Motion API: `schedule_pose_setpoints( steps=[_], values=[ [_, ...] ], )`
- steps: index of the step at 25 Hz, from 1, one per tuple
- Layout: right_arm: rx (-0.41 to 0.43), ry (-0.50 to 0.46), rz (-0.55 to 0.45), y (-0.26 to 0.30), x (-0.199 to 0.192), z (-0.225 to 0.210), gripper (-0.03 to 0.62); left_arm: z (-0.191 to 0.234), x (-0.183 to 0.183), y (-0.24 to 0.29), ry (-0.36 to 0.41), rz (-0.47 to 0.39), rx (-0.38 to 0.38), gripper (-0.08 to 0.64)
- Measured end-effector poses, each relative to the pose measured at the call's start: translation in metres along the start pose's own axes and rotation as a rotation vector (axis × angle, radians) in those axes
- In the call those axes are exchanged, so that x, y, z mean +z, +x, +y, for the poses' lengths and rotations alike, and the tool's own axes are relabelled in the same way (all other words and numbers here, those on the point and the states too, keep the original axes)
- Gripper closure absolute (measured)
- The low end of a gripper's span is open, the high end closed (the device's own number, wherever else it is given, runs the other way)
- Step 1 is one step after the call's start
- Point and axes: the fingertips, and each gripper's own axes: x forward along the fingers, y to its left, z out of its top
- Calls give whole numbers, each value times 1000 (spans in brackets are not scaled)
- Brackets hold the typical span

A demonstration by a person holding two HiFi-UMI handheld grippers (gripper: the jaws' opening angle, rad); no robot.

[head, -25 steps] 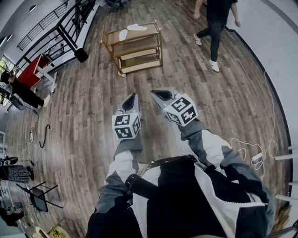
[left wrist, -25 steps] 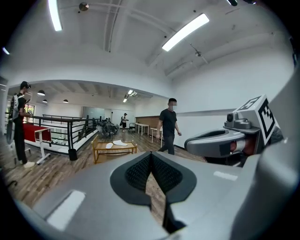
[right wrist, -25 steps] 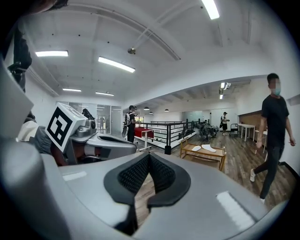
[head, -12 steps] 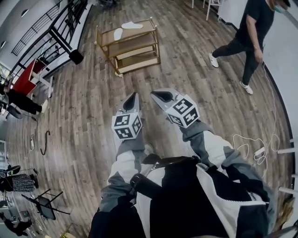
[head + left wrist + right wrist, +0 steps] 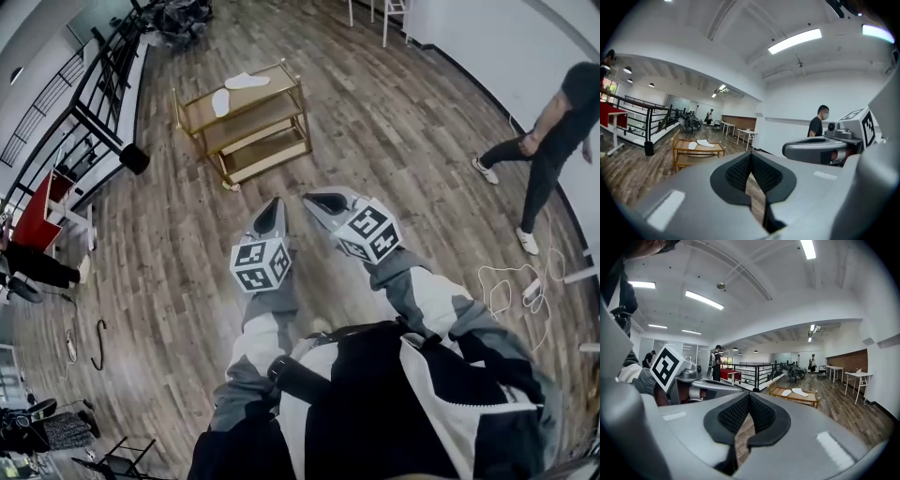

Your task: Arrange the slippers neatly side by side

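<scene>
In the head view, the two white slippers are lying askew on the top shelf of the gold rack, well apart from the person.

In the left gripper view, the left tongs are sitting pressed together, empty.

In the right gripper view, the right tongs are doing likewise. Arriving shut, they are likely risking knocking a slipper off.

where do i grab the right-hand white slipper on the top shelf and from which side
Probably its near long edge. The right-hand slipper lies flat and thin on the rack's top shelf, apart from the other slipper to its left, so come down from above on the side facing you and pinch that edge. Toe and heel are too small to tell apart.
</scene>
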Motion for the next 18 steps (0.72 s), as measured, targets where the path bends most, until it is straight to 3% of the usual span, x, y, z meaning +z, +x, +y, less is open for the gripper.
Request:
schedule_pose_setpoints(
  steps=[11, 18],
  values=[
    [-103, 26, 10, 88, 12, -10, 586, 79, 21, 16, 62, -11, -58, 557],
    [-121, 38, 15, 122, 16, -28, 586, 111, 28, 32, 64, -9, -41, 557]
  ],
)
